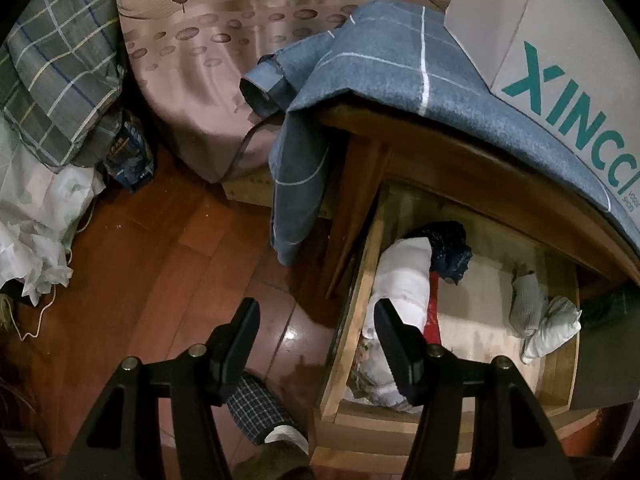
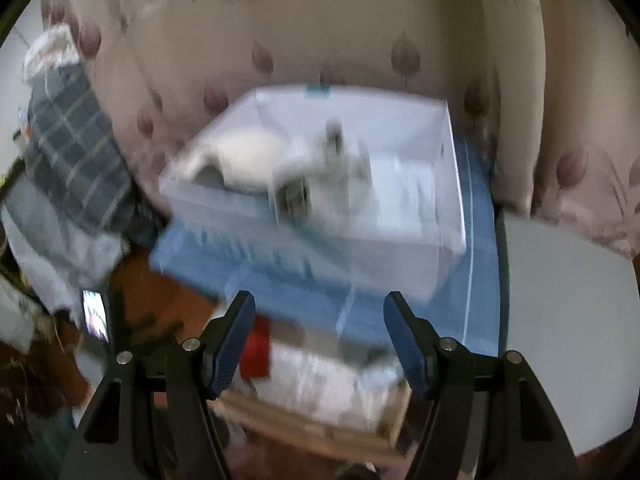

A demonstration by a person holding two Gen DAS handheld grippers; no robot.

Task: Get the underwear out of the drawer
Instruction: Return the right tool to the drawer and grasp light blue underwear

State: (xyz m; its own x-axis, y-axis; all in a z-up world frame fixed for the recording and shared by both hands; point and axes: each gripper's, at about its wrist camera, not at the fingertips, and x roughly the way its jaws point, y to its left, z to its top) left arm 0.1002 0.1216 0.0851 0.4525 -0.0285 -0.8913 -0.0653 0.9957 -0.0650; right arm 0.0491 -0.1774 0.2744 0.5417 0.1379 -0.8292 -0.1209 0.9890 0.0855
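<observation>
Underwear: a white rolled piece [image 1: 404,276] lies in the open wooden drawer [image 1: 360,280], against its left wall, with a dark blue piece [image 1: 450,254] just behind it and something red [image 1: 434,316] beside it. A grey-white bundle [image 1: 540,316] sits well apart near the drawer's right side. More white fabric [image 1: 376,376] is bunched at the front left corner of the drawer.

Left gripper [image 1: 316,320] hangs over the drawer's left edge, pointing down, jaws about half open with nothing between them. Its right finger [image 1: 396,344] overlaps the white roll in view; contact cannot be told. Its left finger [image 1: 240,328] is over the wood floor [image 1: 160,248], outside the drawer.

Right wrist view is badly blurred. Right gripper [image 2: 320,328] has jaws parted, nothing held. Ahead of it a clear plastic box [image 2: 400,248] sits on a blue cloth [image 2: 476,280], with white fabric [image 2: 248,156] and another blurred item inside. Below the gripper, blurred white cloth [image 2: 320,376] and a red patch [image 2: 258,352] show in the drawer.

Around: the blue checked cloth [image 1: 384,72] drapes over the cabinet top, a cardboard box with teal lettering [image 1: 560,80] on it, a pink leaf-print curtain [image 1: 224,40] behind.
</observation>
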